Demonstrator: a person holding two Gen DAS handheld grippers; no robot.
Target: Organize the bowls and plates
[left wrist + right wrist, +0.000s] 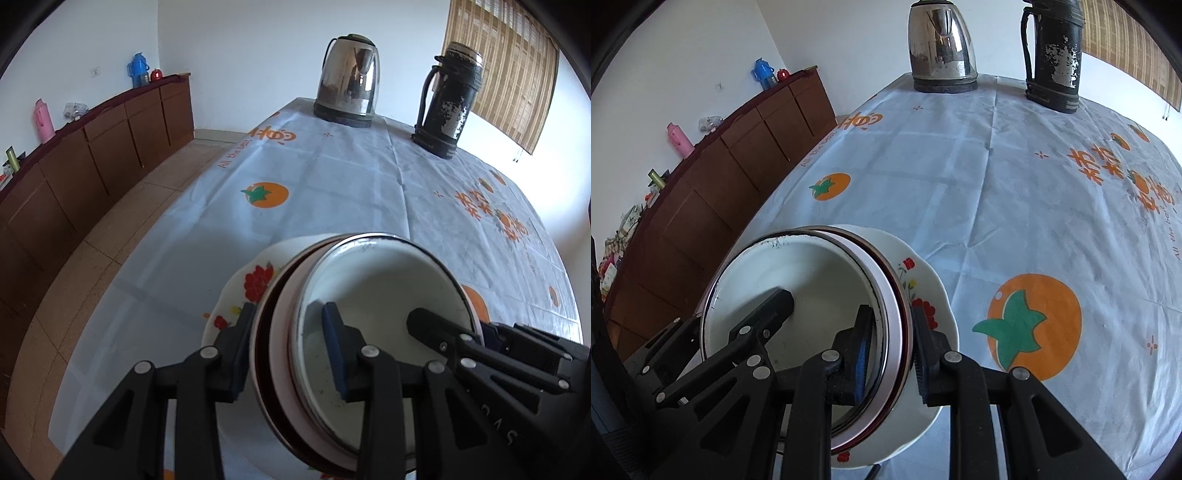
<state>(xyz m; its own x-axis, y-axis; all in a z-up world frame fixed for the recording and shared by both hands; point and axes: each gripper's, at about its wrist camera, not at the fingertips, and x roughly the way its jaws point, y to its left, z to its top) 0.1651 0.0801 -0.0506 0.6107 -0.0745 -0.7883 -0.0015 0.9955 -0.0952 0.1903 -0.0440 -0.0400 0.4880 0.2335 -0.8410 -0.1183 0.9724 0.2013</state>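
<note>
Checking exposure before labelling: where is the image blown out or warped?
Left wrist view: the window beside the blind is blown out, and the table edge bows. Right wrist view: the kettle carries reflections, and black vignette fills the corners.

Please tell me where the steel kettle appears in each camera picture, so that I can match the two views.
Left wrist view: the steel kettle stands at the far end of the table, top centre, slightly right.
Right wrist view: the steel kettle is at the top centre, its lid cut by the edge.
Shared landmark: the black thermos stands just right of it in both.
</note>
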